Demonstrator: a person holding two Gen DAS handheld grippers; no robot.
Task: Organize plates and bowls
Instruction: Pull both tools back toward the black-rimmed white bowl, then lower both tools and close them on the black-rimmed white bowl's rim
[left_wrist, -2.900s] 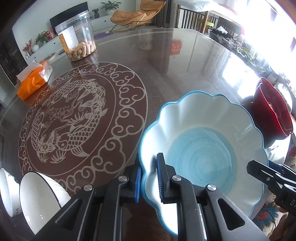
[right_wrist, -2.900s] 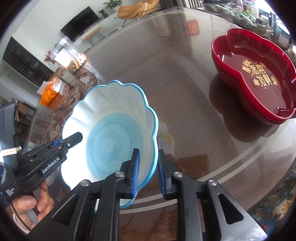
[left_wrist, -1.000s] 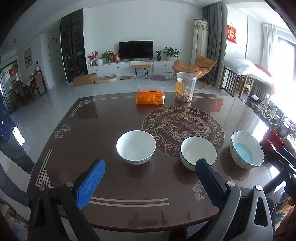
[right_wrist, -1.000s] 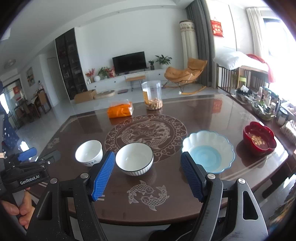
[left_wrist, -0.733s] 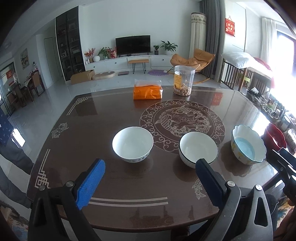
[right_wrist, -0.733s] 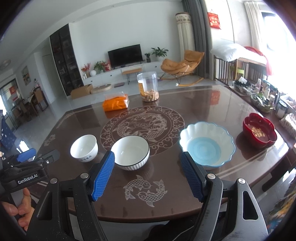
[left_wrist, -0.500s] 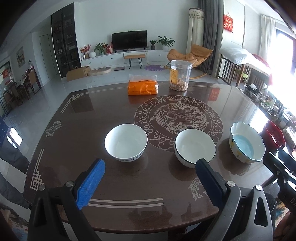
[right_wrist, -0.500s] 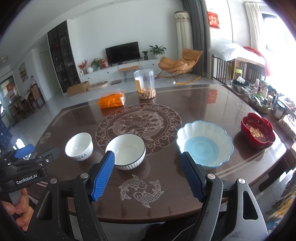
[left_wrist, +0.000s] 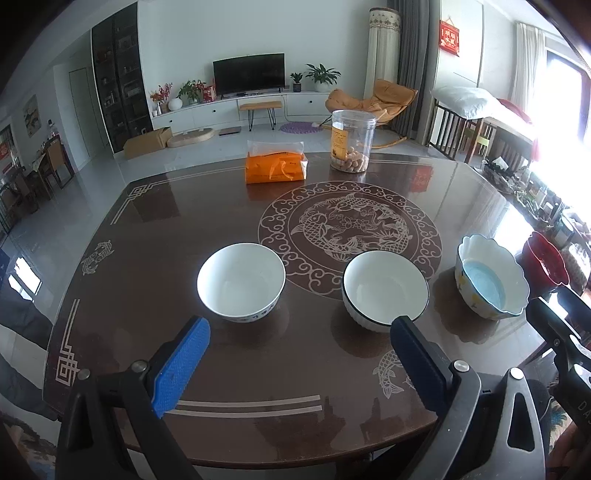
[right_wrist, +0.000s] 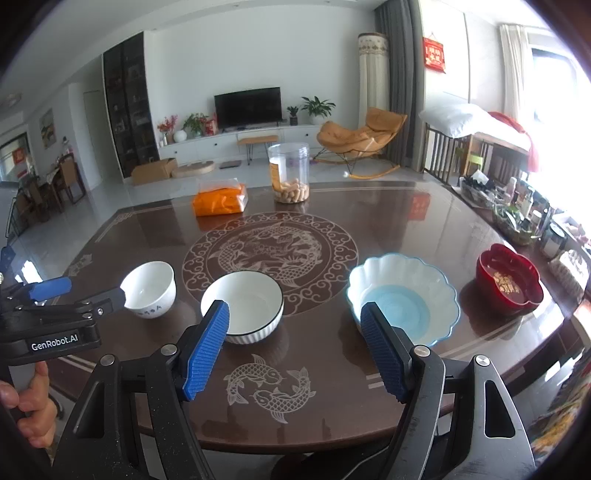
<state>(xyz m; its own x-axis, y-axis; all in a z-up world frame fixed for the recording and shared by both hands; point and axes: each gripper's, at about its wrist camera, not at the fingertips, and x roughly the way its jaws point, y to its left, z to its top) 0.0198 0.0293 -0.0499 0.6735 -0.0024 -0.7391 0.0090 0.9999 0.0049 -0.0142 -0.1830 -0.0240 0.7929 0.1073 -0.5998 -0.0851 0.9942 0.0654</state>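
The dark table (right_wrist: 388, 221) carries four separate bowls (right_wrist: 242, 306), an orange packet (right_wrist: 219, 201) and a clear jar (right_wrist: 289, 173).

Daylight floods in from the window (right_wrist: 554, 74) on the right, blown out to white. The glossy tabletop (left_wrist: 207, 206) carries glare and reflections. Fisheye bending curves walls; corners fall black. Focus is sharp.

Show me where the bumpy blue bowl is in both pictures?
Left wrist view: the blue scalloped bowl sits far right on the table, just left of the red dish.
Right wrist view: the same bowl is right of centre, behind the right gripper's right finger.
Shared landmark: the round fish emblem.
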